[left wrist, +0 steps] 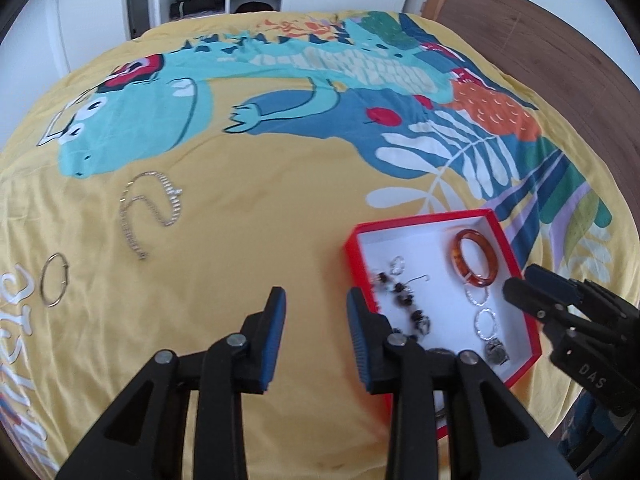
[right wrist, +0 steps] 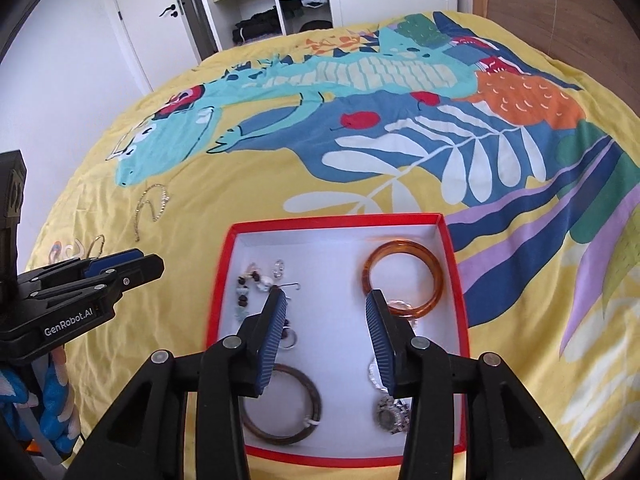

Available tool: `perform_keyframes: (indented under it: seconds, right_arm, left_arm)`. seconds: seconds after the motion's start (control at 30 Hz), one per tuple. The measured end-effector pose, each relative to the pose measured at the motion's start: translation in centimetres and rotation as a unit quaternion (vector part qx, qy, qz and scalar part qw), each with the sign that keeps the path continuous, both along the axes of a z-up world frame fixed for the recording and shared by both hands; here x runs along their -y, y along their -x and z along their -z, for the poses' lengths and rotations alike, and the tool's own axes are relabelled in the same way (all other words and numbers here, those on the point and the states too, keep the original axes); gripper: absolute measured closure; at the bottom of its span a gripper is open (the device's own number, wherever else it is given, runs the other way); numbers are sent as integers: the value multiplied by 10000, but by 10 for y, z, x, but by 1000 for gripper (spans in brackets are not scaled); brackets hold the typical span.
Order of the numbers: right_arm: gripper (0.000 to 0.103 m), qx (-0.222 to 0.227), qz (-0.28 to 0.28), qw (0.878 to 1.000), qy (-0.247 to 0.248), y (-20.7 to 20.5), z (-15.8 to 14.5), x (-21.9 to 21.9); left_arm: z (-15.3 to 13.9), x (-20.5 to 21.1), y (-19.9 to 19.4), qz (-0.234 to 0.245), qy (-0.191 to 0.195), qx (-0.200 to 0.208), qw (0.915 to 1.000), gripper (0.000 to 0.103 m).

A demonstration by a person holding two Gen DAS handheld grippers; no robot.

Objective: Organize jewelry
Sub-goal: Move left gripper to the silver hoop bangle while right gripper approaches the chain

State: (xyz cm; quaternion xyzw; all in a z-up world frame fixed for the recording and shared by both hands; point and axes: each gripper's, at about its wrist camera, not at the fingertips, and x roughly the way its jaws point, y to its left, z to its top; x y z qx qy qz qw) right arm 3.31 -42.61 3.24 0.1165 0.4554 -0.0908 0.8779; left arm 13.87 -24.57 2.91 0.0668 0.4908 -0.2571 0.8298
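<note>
A red box [right wrist: 456,264] with a white inside lies on the bed; it also shows in the left wrist view [left wrist: 516,252]. It holds an amber bangle [right wrist: 432,268], a dark wooden bangle [right wrist: 316,404], a beaded bracelet [right wrist: 244,300], a silver link chain [left wrist: 484,320] and a watch [right wrist: 390,416]. My right gripper [right wrist: 326,300] is open and empty above the box's middle. My left gripper [left wrist: 316,300] is open and empty over the bedspread, just left of the box. A silver chain [left wrist: 150,204] and a silver hoop [left wrist: 54,280] lie loose on the bed to the left.
The yellow dinosaur bedspread [left wrist: 248,184] covers the whole bed. A wooden headboard [left wrist: 540,32] stands at the right. An open wardrobe [right wrist: 276,0] and a white door [right wrist: 152,20] are beyond the bed's far end.
</note>
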Motion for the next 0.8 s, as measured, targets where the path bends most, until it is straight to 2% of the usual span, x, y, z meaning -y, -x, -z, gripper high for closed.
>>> perform_keyframes:
  seconds: [0.47,0.8]
  right_arm:
    - [58,137,-478,9987,-118,-14,-24,-84]
    - [56,114,-916,9956,-185,-37,-22,-142]
  left_arm:
    - [-16,-107,-8,-778,-352,61,9963,73]
    - [-10,-168,-17,-1286,-527,-19,9903,73]
